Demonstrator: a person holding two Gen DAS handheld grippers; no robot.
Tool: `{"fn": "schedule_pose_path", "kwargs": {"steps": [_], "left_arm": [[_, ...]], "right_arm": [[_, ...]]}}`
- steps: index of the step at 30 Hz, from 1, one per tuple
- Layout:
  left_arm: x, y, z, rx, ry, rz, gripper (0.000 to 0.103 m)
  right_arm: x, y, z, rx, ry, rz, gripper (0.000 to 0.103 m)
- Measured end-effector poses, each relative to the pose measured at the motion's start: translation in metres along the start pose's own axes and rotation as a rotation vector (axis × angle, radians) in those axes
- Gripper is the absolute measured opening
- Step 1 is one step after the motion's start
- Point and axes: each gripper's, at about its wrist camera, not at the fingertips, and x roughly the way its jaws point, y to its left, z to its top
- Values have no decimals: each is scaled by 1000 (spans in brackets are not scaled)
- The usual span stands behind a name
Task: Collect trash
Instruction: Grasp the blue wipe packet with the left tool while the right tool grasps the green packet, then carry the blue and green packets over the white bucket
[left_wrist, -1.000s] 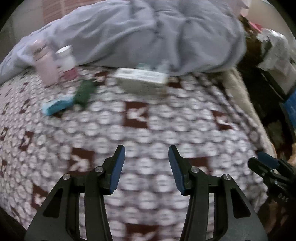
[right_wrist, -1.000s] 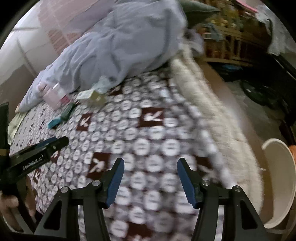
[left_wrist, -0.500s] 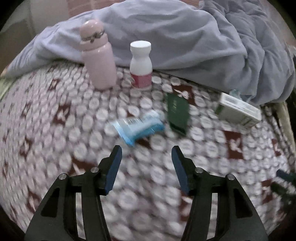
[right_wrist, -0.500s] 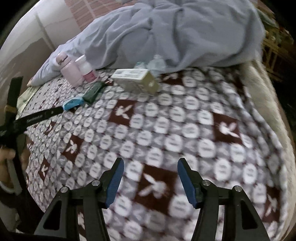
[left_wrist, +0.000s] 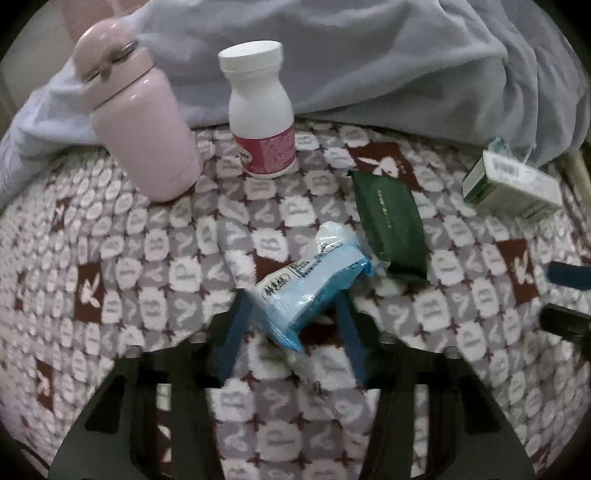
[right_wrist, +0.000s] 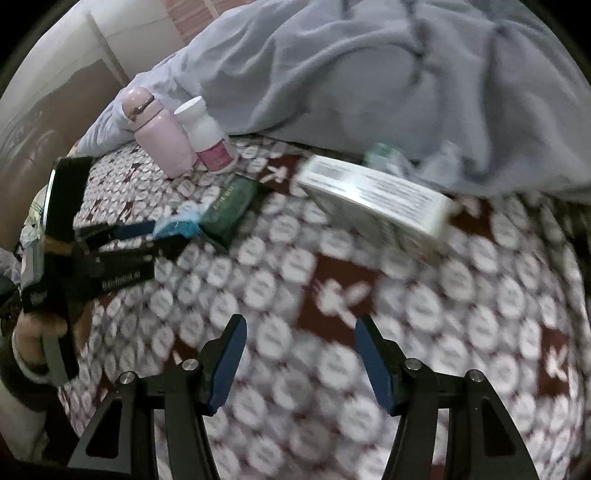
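Two tools were over the bed, and the left tool (left_wrist: 291, 314) had the action: its blue pads had just been closing, with a crinkly light-blue plastic packet (left_wrist: 310, 280) between them, low in the centre of the left wrist view. The packet's glossy film touched both pads, so it looked clamped, though blur softened the edges. Just to its upper right lay a flat dark green sachet (left_wrist: 388, 221), matte, with a crimped end. Farther right, at the frame edge, sat a white and green cardboard box (left_wrist: 513, 184), rectangular and tilted. In the upper left stood a smooth pink flask (left_wrist: 144, 122) with a rounded cap, and beside it a white plastic bottle (left_wrist: 262, 110) with a pink label, both upright.

From the right wrist view, the right tool (right_wrist: 297, 354) hung with its pads well apart and nothing between them, above bare blanket at the bottom centre. A hand (right_wrist: 37, 328) gripped the left tool's handle at the left edge.

Everything rested on a fuzzy bed blanket (left_wrist: 147, 258), brown and grey, patterned with white ovals and rabbit heads. A rumpled grey-blue duvet (right_wrist: 369, 74) filled the top, with a pale wall in the upper left corner.
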Motion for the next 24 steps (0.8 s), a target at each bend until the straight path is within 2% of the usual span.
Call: {"fn": "schedule_pose_path", "kwargs": {"steps": [2, 4, 8, 12, 15, 16, 17, 18, 20, 24], "left_arm": [[-8, 9, -2, -48, -15, -9, 30], [-22, 22, -6, -108, -53, 0, 30], [-39, 45, -19, -199, -80, 16, 30], [-49, 51, -33, -215, -99, 57, 30], [-50, 51, -38, -215, -98, 41, 30], [-49, 49, -39, -215, -96, 37, 30], [-48, 47, -40, -216, -94, 34, 30], [-50, 44, -42, -217, -94, 32, 30], [-53, 38, -43, -219, -103, 24, 30], [-63, 21, -46, -212, -124, 11, 30]], "right_arm": [[11, 11, 12, -3, 5, 16, 59], [22, 23, 25, -3, 2, 34, 59], [48, 45, 53, 6, -20, 49, 59], [79, 55, 76, 36, 0, 41, 59], [98, 58, 85, 38, 14, 36, 58], [101, 59, 85, 32, 17, 27, 55], [101, 60, 84, 21, 14, 15, 45], [99, 60, 82, 8, 3, 3, 40], [87, 58, 74, -11, -9, 24, 32], [55, 54, 52, -59, -36, 37, 30]]}}
